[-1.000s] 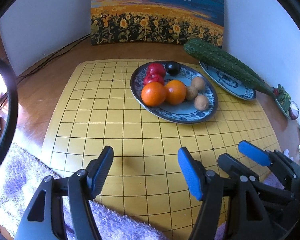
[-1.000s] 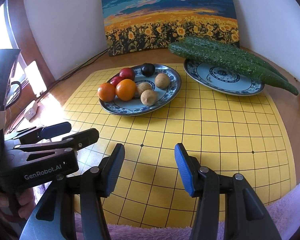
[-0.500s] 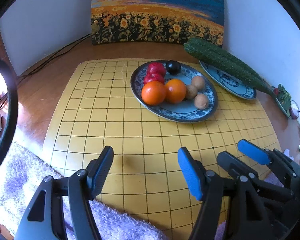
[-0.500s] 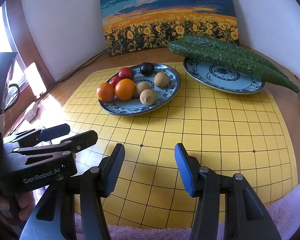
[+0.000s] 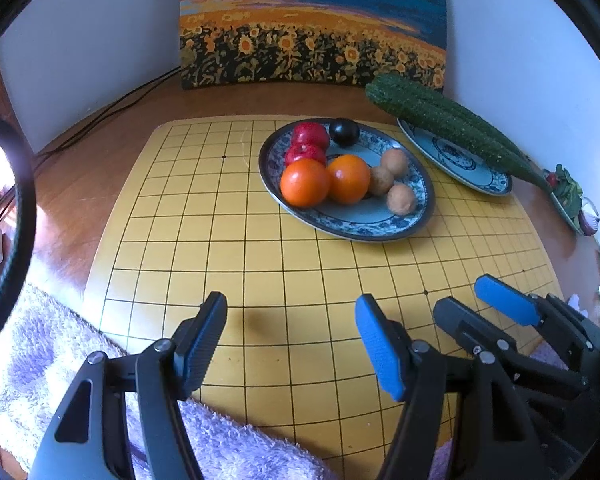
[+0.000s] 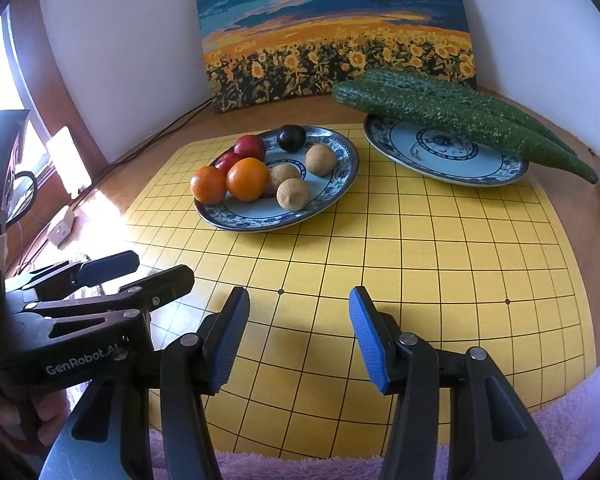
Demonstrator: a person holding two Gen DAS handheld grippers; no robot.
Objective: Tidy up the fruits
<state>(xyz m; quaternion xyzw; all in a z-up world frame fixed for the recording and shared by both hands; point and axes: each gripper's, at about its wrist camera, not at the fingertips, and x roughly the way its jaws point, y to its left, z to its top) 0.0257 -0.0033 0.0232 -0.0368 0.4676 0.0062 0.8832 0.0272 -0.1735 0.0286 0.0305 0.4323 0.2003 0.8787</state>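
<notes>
Left wrist view: my left gripper [image 5: 290,338] hangs over the near edge of the yellow grid board [image 5: 220,240]; its jaws stand apart with nothing between them
Right wrist view: my right gripper [image 6: 298,332] hangs over the near part of the same board; its jaws also stand apart and hold nothing
Beside me: from the left wrist camera the right gripper shows at lower right; from the right wrist camera the left gripper shows at lower left, a hand [image 6: 4,420] wrapped round its handle
Near edge: a fluffy lilac towel [image 5: 40,360] lies under the board's front edge
Fruit plate: an oval blue-patterned plate [image 6: 332,196] sits on the far half of the board; it carries two oranges [image 6: 247,179] touching each other, two red fruits [image 6: 250,147] just behind them, one dark round fruit [image 6: 291,137] at the back, and three small brown fruits [image 6: 293,194] close together
Second plate: another blue-patterned plate [image 6: 452,168] sits to the right of the first; two long bumpy green cucumbers [image 6: 440,114] lie across it, their tips overhanging the rim
Far back: a sunflower painting [image 6: 336,28] leans against the white wall; dark cables [image 5: 112,110] run along the wooden table [image 5: 80,184]
</notes>
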